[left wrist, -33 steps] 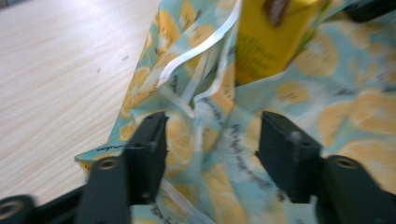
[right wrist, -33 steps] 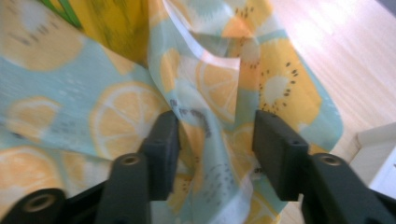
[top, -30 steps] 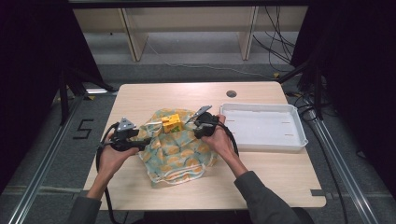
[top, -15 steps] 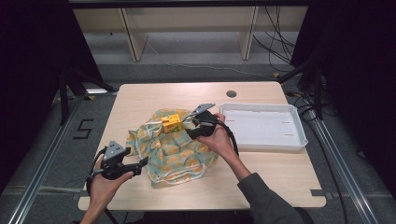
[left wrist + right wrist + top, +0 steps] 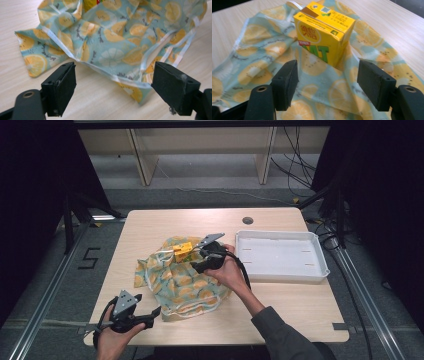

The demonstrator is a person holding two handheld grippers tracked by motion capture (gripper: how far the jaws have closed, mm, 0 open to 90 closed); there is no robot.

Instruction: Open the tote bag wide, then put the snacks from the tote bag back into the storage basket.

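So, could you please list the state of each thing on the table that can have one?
Lemon-print cloth bag: crumpled, lying flat on the table.
Yellow drink carton: sealed, sticking partly out of the bag's opening.
White tray: empty.
Left gripper: open, jaws just widened, nothing between them.
Right gripper: open, jaws just widened, facing the carton, not touching it.

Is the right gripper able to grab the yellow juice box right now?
Probably yes. The right gripper stands open just short of the yellow juice box, jaws either side of it. Nothing blocks the way, though the lemon-print cloth wraps the box's base and might get pinched too.
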